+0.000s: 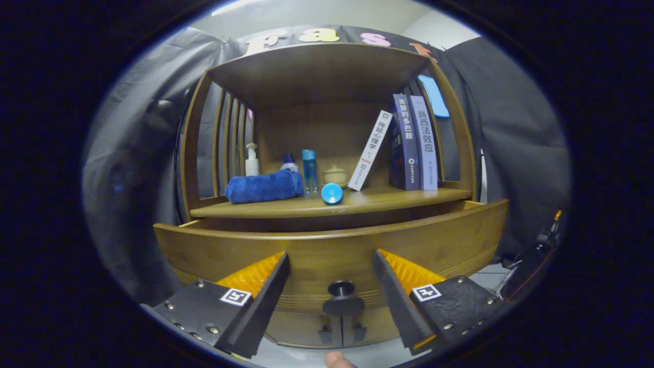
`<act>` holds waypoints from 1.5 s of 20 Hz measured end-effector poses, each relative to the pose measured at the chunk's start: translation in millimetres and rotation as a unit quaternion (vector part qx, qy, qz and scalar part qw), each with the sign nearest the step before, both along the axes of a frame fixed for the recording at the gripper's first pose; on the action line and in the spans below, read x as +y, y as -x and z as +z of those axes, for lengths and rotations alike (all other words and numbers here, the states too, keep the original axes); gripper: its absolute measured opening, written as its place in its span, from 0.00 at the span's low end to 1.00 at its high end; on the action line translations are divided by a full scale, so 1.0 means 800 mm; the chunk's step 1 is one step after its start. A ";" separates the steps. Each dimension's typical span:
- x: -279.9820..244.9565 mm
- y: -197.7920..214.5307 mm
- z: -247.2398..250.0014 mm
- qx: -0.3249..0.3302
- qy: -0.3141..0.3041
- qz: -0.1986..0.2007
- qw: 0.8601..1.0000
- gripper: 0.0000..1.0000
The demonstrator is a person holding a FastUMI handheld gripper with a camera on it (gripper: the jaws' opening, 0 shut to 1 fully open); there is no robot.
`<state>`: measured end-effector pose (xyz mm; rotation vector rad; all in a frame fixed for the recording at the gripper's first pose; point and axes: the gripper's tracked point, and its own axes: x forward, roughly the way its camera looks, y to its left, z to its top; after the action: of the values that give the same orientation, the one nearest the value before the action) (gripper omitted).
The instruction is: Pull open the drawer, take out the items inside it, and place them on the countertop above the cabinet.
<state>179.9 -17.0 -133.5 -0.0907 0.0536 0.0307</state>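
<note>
The wooden drawer (449, 240) is pulled out toward me, and its curved front hides what lies inside. Its dark round knob (341, 289) sits low on the front, between and slightly below my fingertips. My gripper (331, 255) is open, fingers spread to either side of the knob and touching nothing. The countertop (409, 195) above the drawer carries a rolled blue towel (264, 187) and a small blue round object (332, 193) at its front edge.
Further back on the countertop stand a pump bottle (251, 161), a blue-capped bottle (289, 162), a tall blue bottle (309, 171) and a beige pot (335, 175). A white book (370, 151) leans on upright books (414, 143). Cabinet door handles (342, 332) sit below the knob.
</note>
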 end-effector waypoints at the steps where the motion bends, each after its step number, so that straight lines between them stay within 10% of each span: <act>1: 0.001 -0.007 0.000 0.001 0.001 0.001 1.000 0.99; 14: 0.010 -0.081 -0.008 -0.014 0.056 0.007 0.998 0.99; 30: 0.025 0.152 0.091 0.062 0.028 0.055 0.996 0.99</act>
<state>58.1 3.4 -61.0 -0.1474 0.1735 0.1459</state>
